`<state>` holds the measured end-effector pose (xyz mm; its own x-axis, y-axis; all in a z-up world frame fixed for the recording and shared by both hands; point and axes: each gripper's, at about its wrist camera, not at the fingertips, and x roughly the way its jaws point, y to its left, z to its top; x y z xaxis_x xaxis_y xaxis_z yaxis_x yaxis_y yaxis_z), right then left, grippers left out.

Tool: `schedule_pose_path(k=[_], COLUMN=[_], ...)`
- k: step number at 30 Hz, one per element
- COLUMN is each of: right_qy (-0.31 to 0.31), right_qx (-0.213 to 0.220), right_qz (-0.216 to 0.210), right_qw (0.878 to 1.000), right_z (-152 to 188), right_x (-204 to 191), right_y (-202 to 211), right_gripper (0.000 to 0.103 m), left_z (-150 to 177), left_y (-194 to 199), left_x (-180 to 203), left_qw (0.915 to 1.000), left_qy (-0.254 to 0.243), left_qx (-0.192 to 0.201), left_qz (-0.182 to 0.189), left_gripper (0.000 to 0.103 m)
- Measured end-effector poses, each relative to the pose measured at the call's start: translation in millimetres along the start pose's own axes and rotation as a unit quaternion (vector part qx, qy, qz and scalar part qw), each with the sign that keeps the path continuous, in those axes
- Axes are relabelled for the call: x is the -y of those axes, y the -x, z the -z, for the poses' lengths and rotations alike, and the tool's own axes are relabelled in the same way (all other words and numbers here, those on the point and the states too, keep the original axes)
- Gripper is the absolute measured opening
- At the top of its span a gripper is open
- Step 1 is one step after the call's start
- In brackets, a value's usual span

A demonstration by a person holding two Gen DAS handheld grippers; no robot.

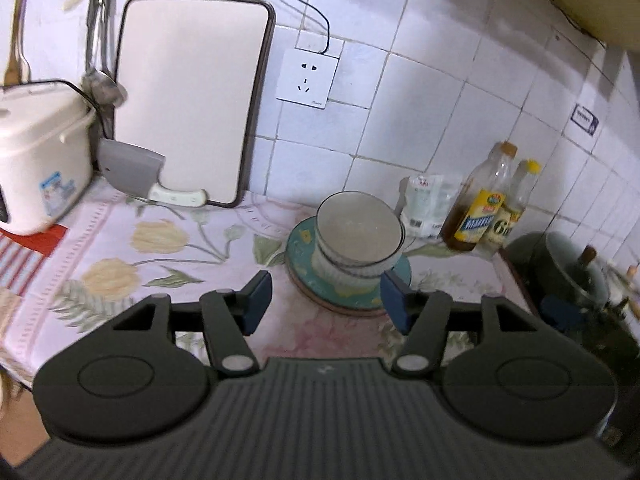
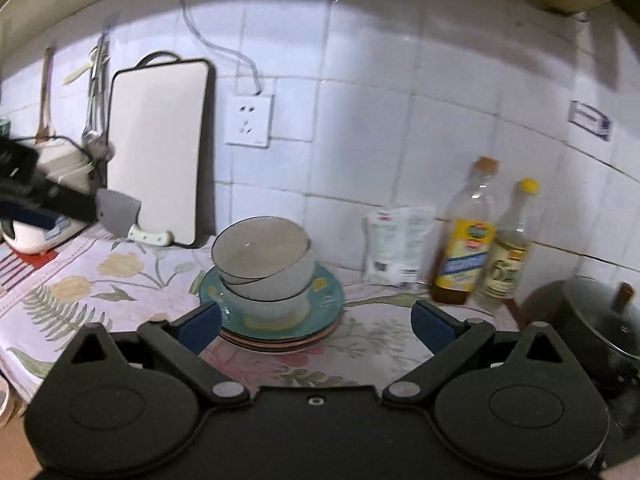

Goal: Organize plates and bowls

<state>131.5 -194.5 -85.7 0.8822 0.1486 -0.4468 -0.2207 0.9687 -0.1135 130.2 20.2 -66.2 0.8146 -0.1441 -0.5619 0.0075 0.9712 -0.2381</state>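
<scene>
Both claws, left and right, hang spread wide, holding nothing. Bowls sit crooked on the plates just ahead; a careless nudge could topple them toward the bottles.

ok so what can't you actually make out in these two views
- Plate count: in the right wrist view the stacked plates show only as thin rims under the bowls.
- Bottle labels: motion blur, text unreadable.
- Pot: cut off by the right edge and dark in the left wrist view.
- Rice cooker: partly hidden by the left gripper in the right wrist view.
</scene>
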Motion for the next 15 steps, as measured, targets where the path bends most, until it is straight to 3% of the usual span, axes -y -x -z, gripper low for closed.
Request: schedule_pose_path(k=[6, 13, 15], right_qy=[-0.039, -0.062, -0.049], right_qx=[-0.033, -0.098, -0.120], right_qz=[0.018, 0.094, 0.113], right_qw=[0.999, 0.989, 0.985], right_z=[-1, -11, -14], right_x=[11, 20, 19], right_y=[33, 62, 69], right_gripper=[0.102, 0.103, 0.103], left_z=[13, 26, 28], left_y=[29, 46, 50], left_x=[10, 24, 27], left_qw=[0.9989, 0.9937, 0.9917], left_qy=[-0.033, -0.074, -0.081], left_qx=[-0.002, -0.016, -0.021], left_qz=[-0.034, -0.083, -0.098], left_gripper=[0.071, 0.096, 0.097])
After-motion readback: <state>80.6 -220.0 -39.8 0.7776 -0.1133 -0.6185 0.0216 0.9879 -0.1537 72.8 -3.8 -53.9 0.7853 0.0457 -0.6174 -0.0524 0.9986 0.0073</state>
